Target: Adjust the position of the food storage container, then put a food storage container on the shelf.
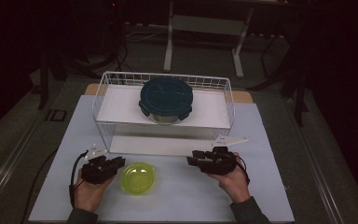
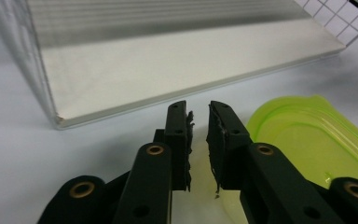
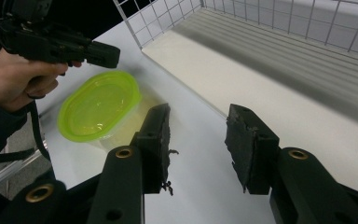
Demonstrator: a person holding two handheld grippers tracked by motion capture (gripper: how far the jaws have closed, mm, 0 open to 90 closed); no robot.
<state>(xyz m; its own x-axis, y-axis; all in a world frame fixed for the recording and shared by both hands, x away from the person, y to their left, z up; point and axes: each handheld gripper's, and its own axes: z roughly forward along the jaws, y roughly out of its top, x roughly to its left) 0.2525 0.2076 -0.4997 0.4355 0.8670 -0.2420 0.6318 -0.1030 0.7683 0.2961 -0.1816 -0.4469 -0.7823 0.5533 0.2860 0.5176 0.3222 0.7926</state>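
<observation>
Pale matte bench [image 1: 177, 196], dark room behind.
Glossy lime oval container [image 1: 139, 178] near the front edge; left claw [image 1: 120, 162] narrowly parted, empty; right claw [image 1: 191, 158] wide, empty.

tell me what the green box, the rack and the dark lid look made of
Green box: likely plastic, translucent and glossy; light passes through it and the lid shows highlights.
Rack: thin white wire, probably coated metal, in an open grid; its shelf boards look matte white, material unclear.
Dark lid: looks like dull teal plastic with side clips; the bowl under it seems clear or shiny, too dim to tell.
</observation>
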